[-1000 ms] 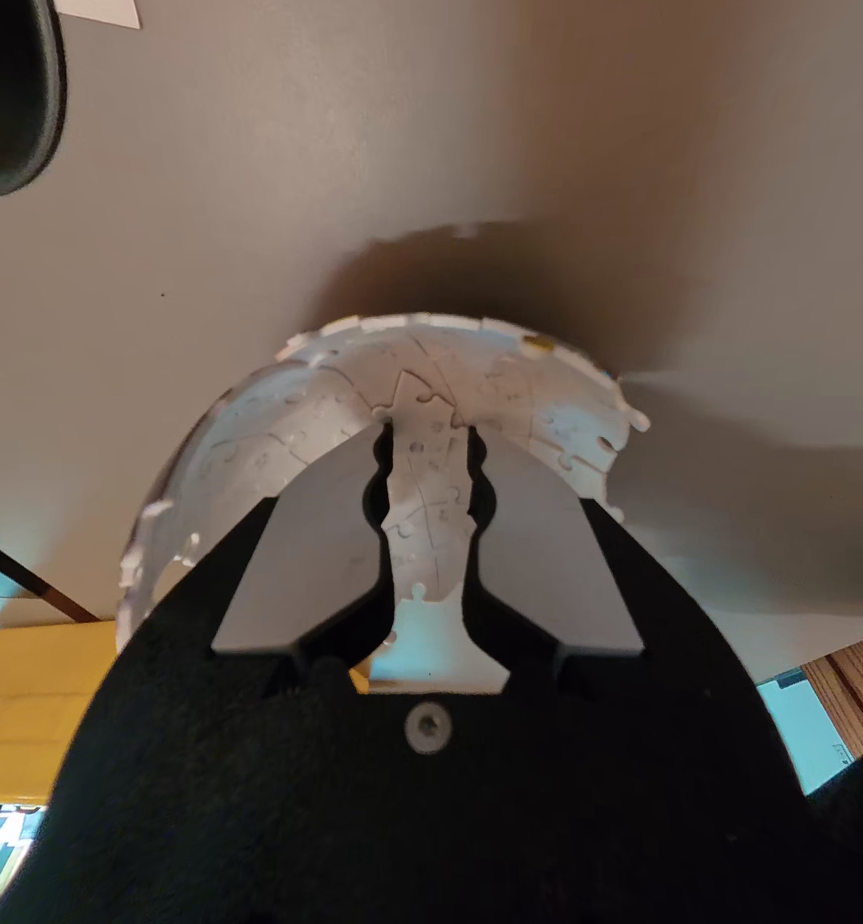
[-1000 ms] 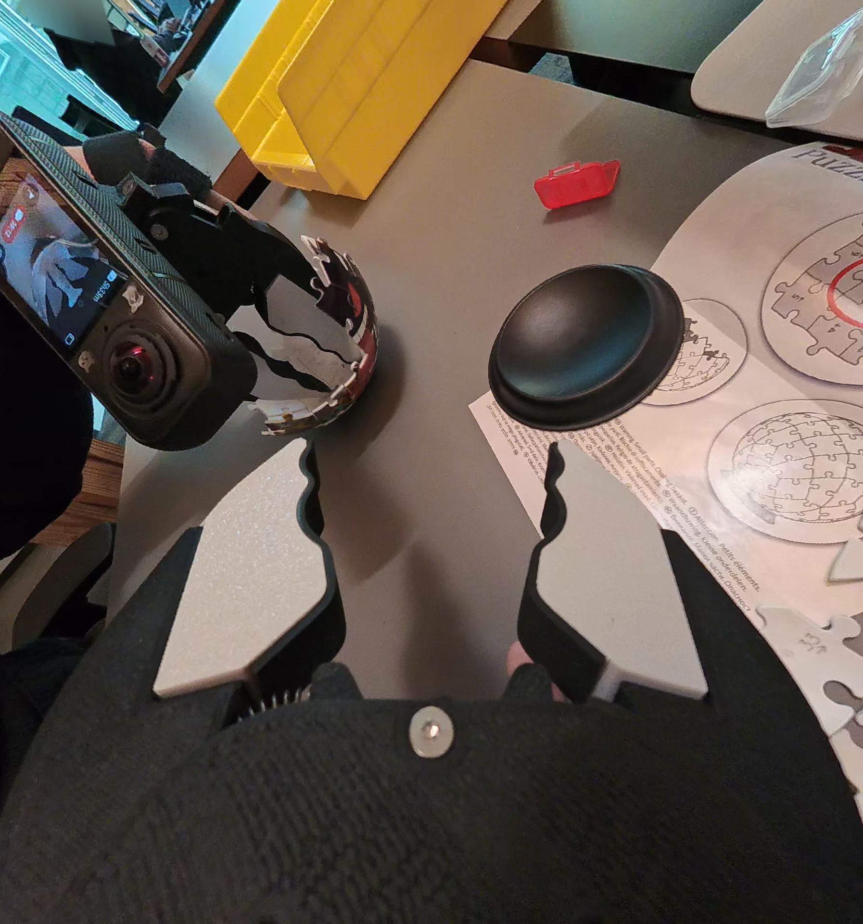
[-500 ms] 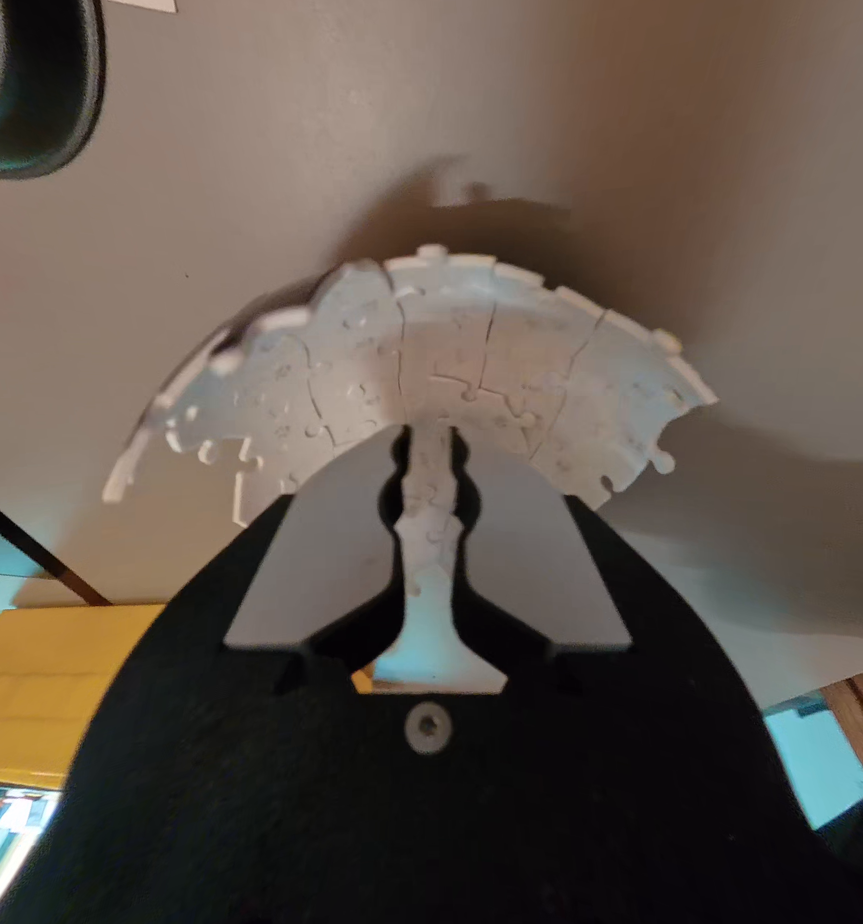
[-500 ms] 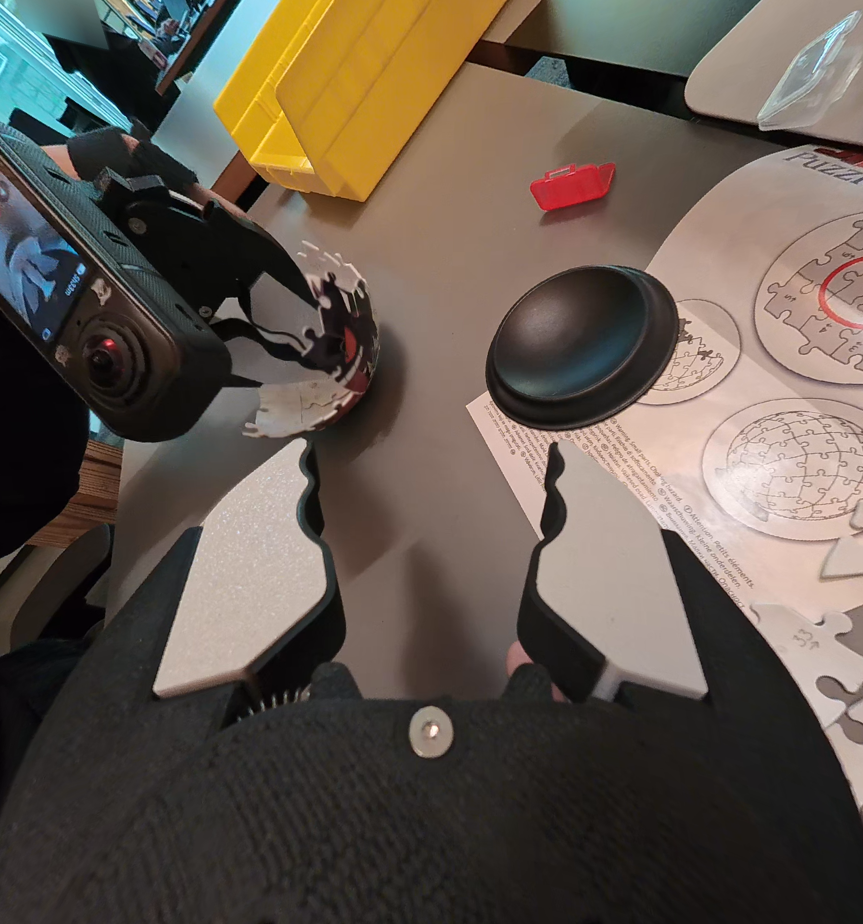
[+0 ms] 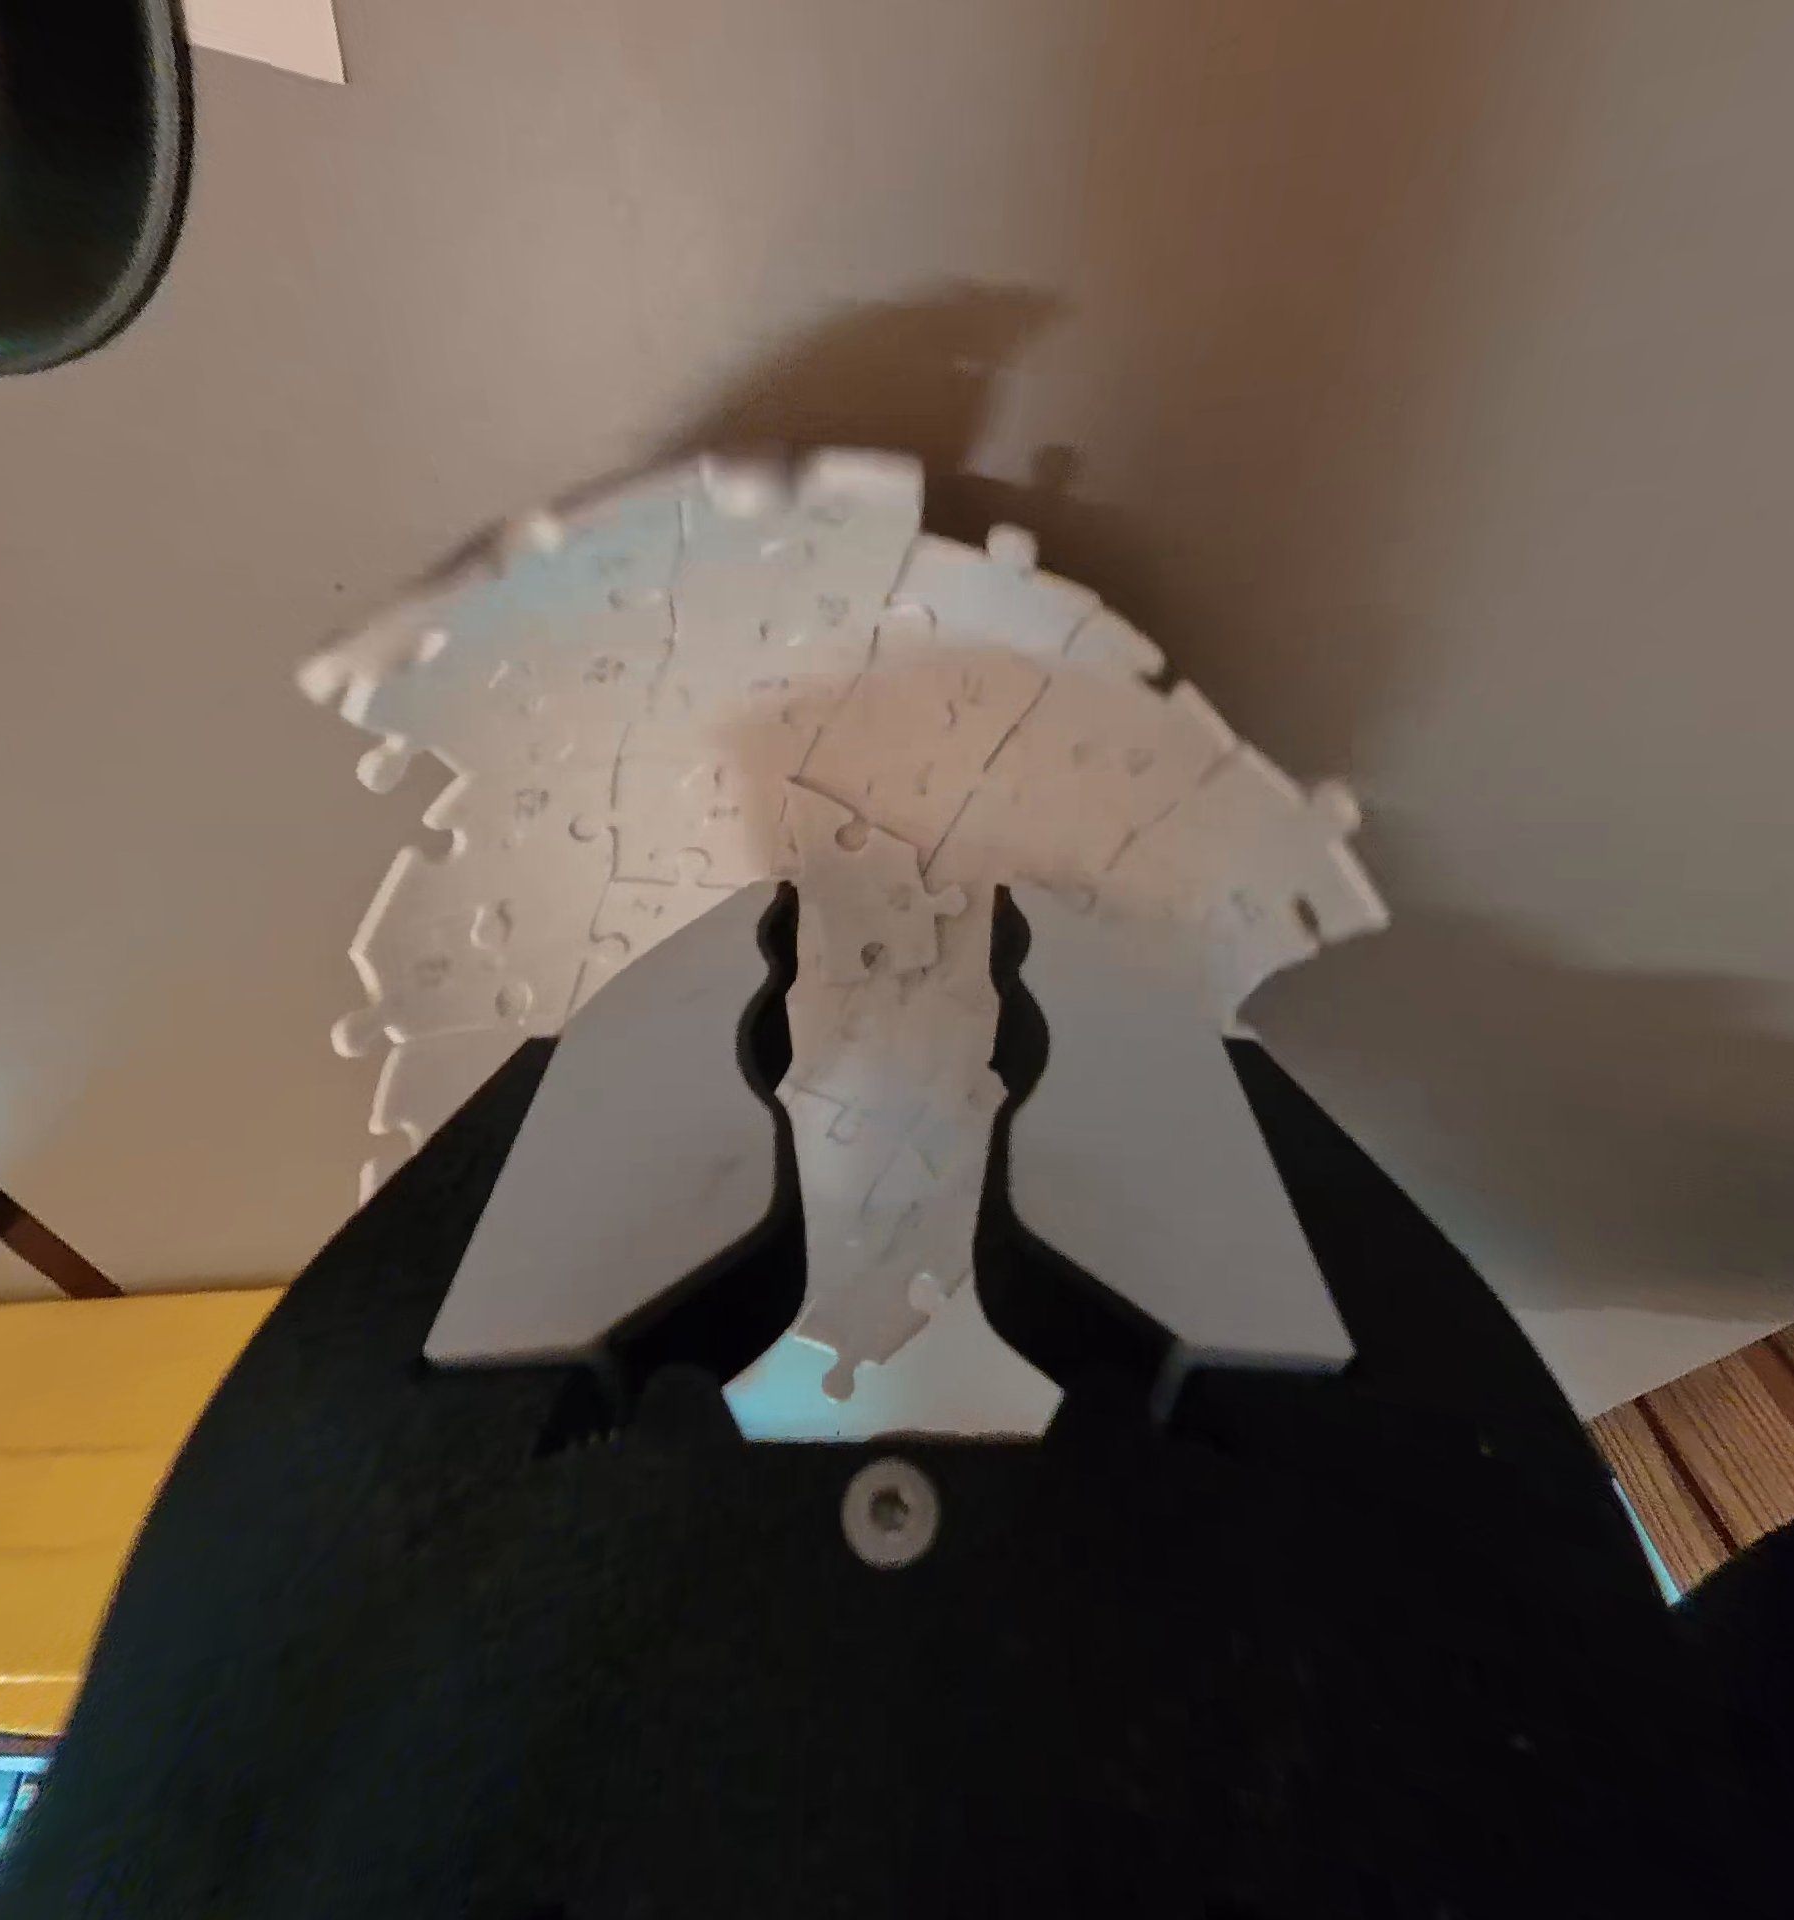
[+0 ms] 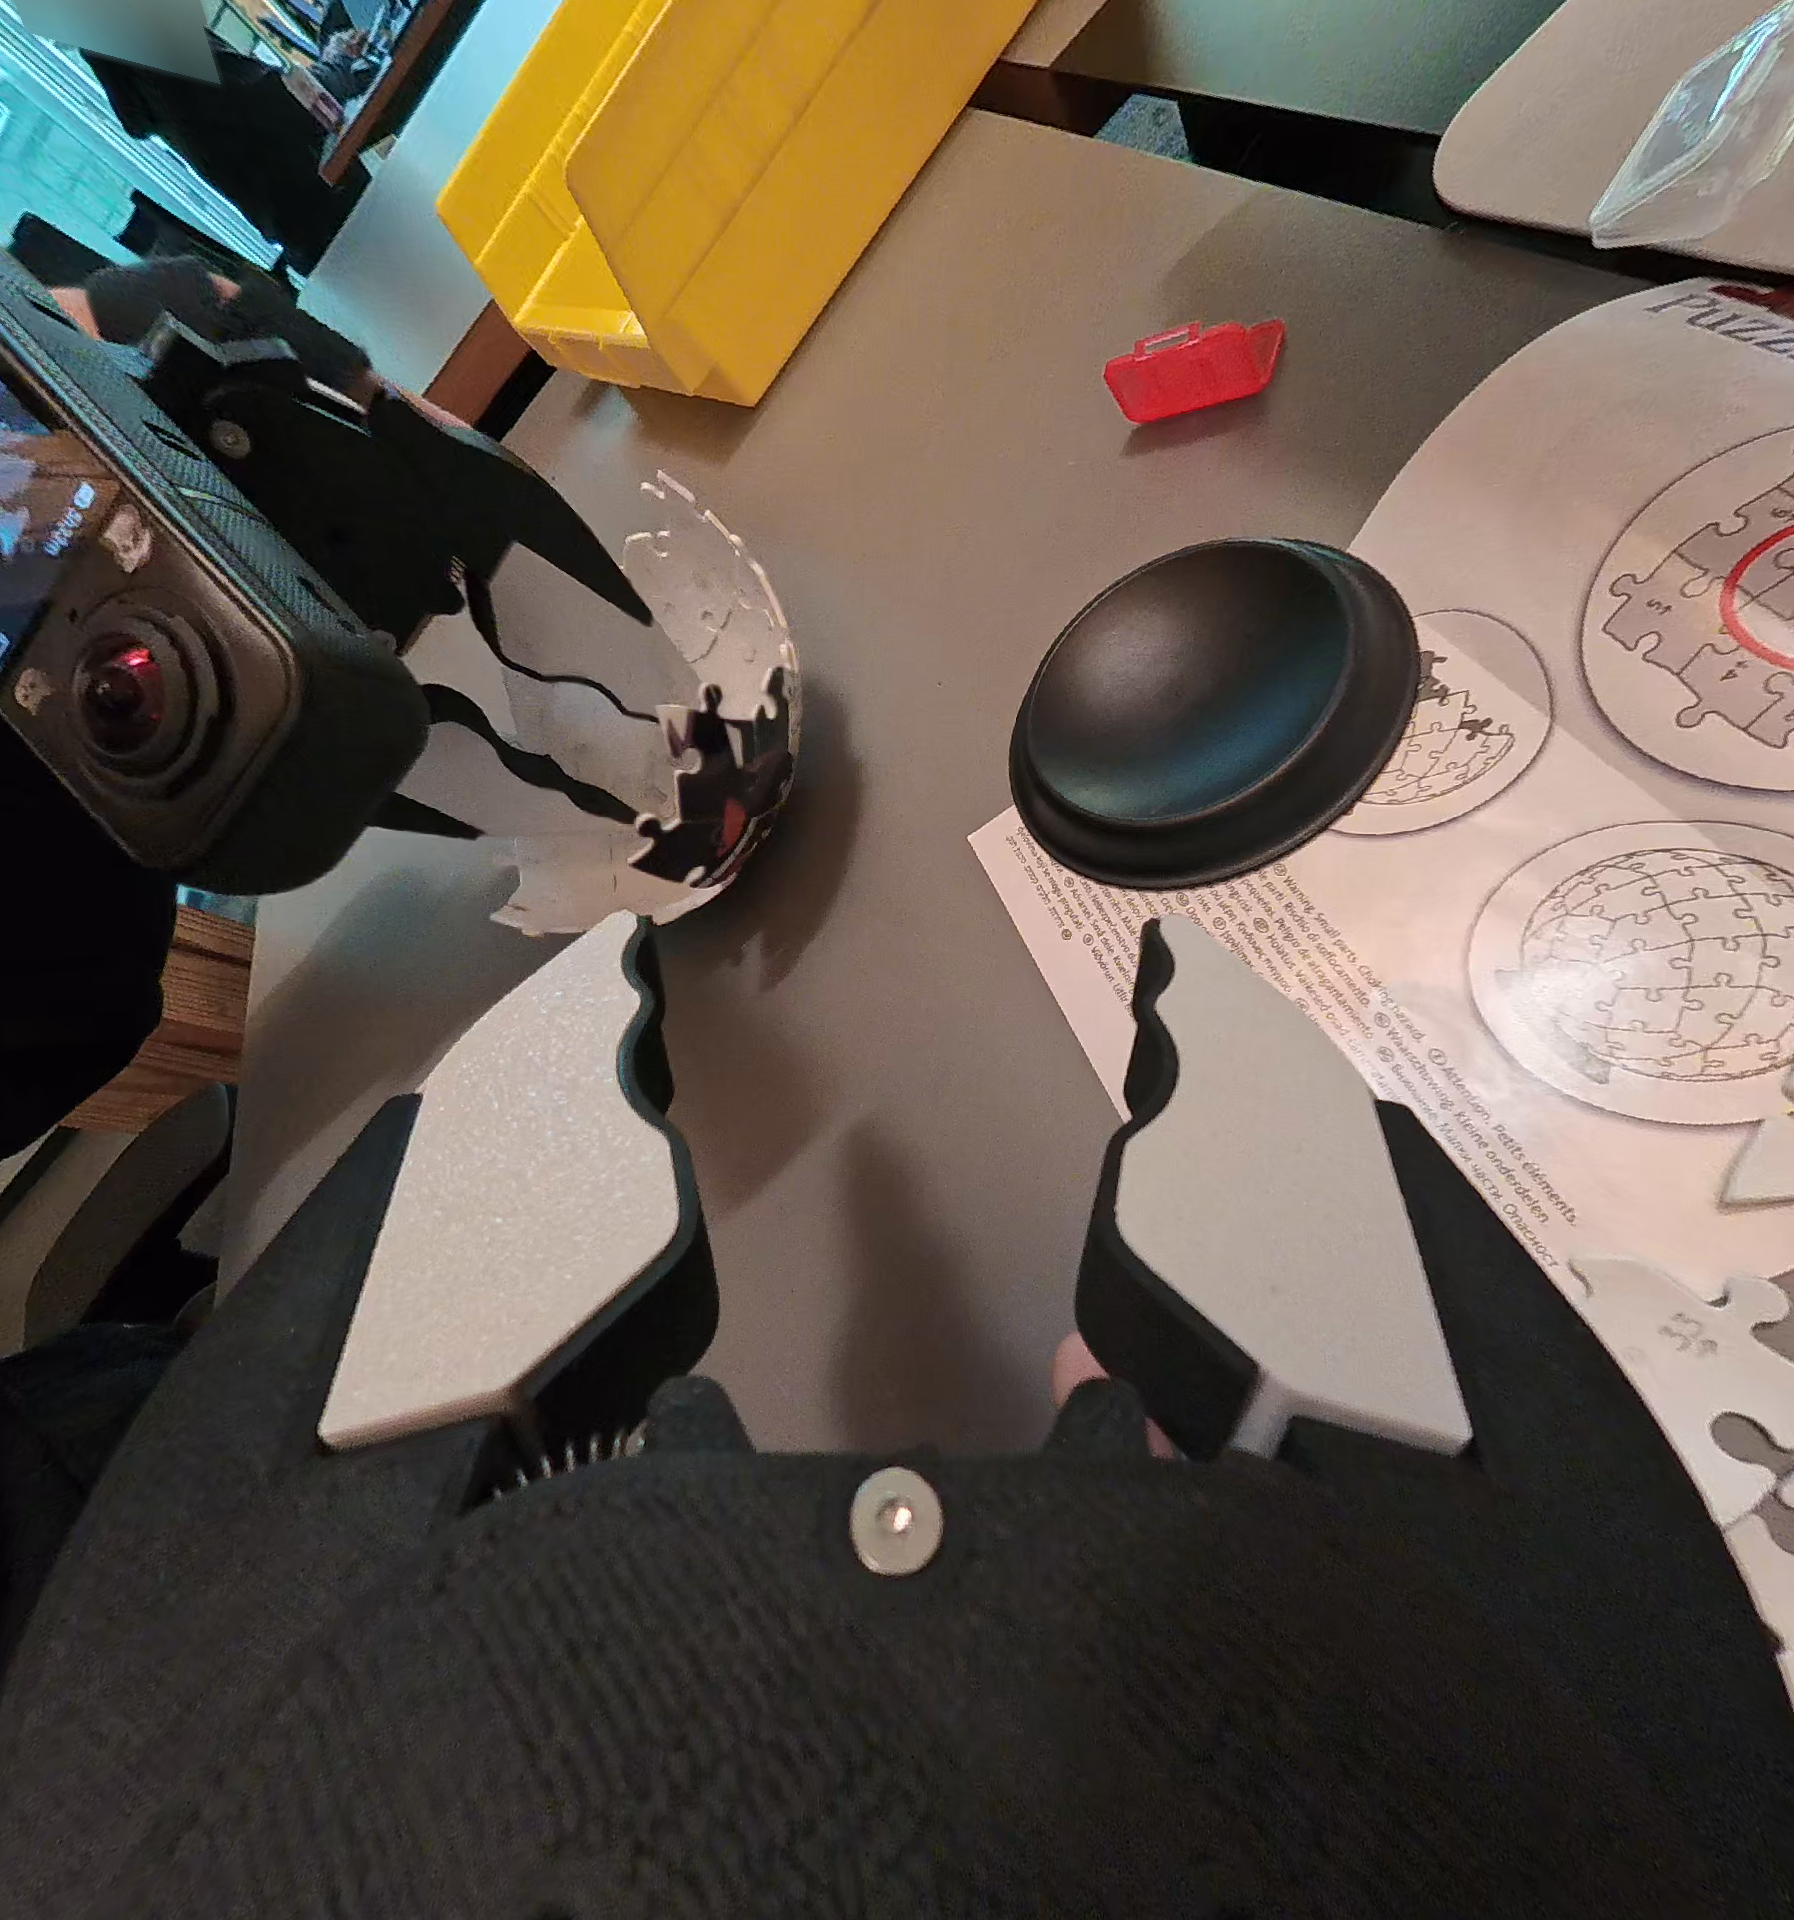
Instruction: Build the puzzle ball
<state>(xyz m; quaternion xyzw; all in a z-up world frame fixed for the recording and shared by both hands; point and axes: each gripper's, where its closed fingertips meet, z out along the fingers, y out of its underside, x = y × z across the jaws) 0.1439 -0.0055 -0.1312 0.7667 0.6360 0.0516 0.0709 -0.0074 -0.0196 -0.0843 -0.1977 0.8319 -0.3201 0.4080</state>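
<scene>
The partly built puzzle ball (image 5: 768, 675) is a curved shell of joined pieces, and its white inner side faces the left wrist camera. My left gripper (image 5: 893, 914) is shut on the shell's wall. In the right wrist view the shell (image 6: 727, 644) shows a dark printed outer side and sits low over the grey table (image 6: 924, 582), held by the left gripper (image 6: 581, 717). My right gripper (image 6: 893, 935) is open and empty above the table, just right of the shell. Loose white pieces (image 6: 1703, 1361) lie at the right.
A black domed stand (image 6: 1215, 717) rests on the edge of the instruction sheet (image 6: 1599, 935); it also shows at the top left of the left wrist view (image 5: 41, 177). A small red plastic part (image 6: 1194, 369) and yellow bins (image 6: 727, 177) lie farther back. A clear bag (image 6: 1724, 135) is at the far right. My hands' fingertips stand some 15 cm from each other.
The left gripper has turned and tilted the shell, so its white inside now opens more toward the camera and sideways. The right gripper has stayed open and almost still.
</scene>
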